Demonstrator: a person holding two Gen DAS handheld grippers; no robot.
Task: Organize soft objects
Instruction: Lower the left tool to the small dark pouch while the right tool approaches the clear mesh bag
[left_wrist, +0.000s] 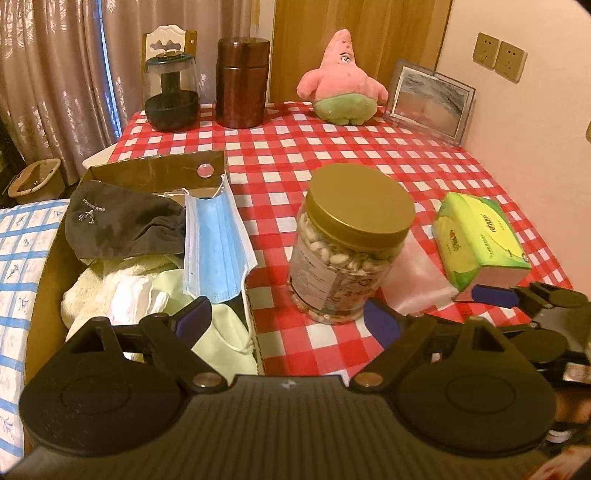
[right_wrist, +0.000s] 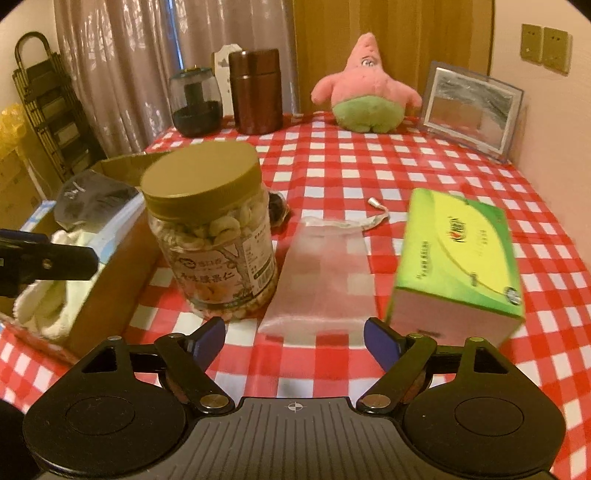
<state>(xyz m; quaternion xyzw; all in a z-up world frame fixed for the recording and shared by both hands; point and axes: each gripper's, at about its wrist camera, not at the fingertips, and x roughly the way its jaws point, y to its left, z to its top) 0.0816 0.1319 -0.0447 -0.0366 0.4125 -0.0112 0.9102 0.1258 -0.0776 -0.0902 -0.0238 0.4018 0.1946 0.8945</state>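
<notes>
A cardboard box (left_wrist: 44, 280) at the table's left edge holds a dark cap (left_wrist: 122, 225), a blue face mask (left_wrist: 214, 243), a white towel (left_wrist: 96, 291) and a pale green cloth (left_wrist: 221, 332). My left gripper (left_wrist: 288, 321) is open and empty, with its left finger over the box. A sheer pink pouch (right_wrist: 321, 280) lies flat between a nut jar (right_wrist: 214, 236) and a green tissue pack (right_wrist: 461, 258). My right gripper (right_wrist: 294, 334) is open just short of the pouch's near edge. A pink star plush (right_wrist: 365, 88) sits at the back.
A brown canister (left_wrist: 242, 83) and a dark glass jar (left_wrist: 171, 92) stand at the back left, and a picture frame (right_wrist: 472, 110) leans by the right wall. The red checked tablecloth (left_wrist: 332, 158) lies bare mid-table. A blue-checked fabric (left_wrist: 18, 258) lies left of the box.
</notes>
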